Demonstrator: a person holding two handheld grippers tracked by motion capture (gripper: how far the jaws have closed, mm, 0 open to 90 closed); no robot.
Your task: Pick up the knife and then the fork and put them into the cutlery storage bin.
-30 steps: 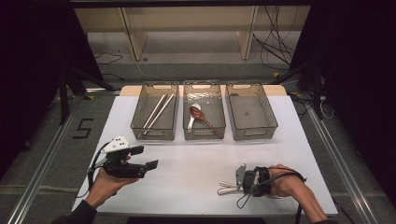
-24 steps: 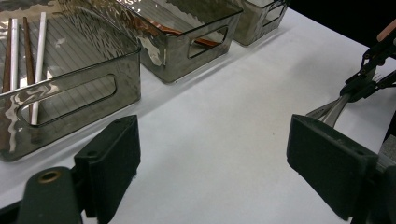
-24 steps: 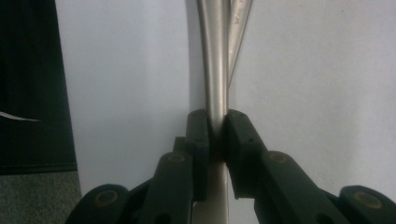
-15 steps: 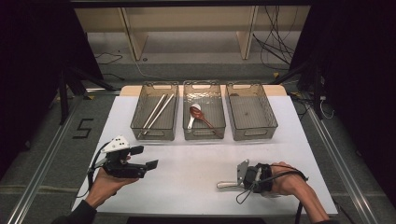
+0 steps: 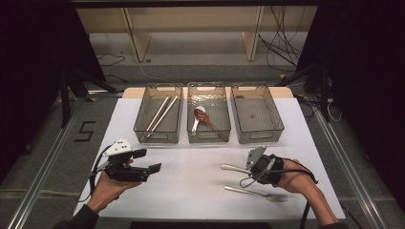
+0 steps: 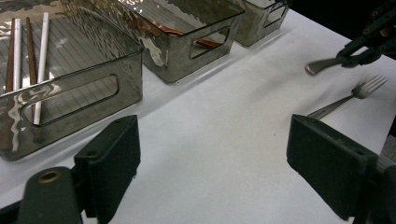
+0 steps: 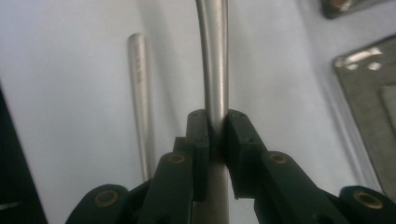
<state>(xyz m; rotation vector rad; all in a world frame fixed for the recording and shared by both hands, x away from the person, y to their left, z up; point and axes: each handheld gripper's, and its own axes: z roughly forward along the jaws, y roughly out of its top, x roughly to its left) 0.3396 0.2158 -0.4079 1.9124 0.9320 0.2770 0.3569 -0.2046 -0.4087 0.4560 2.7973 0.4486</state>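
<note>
Nearest the person, a fork (image 5: pixel 257 193) lies flat on the white tabletop (image 5: pixel 191 191). Just beyond the fork, the right gripper (image 5: pixel 253 164) has its jaws clamped on a metal handle (image 7: pixel 214 70), lifted off the tabletop. Well to the fork's left, the left gripper (image 5: pixel 143 164) hovers with jaws wide apart, holding nothing. Farther beyond the fork stand three clear bins (image 5: pixel 209 136) in a row.

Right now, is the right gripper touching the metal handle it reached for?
Touching. In the right gripper view both jaws of the right gripper are closed against the metal handle, with no gap on either side.
</note>
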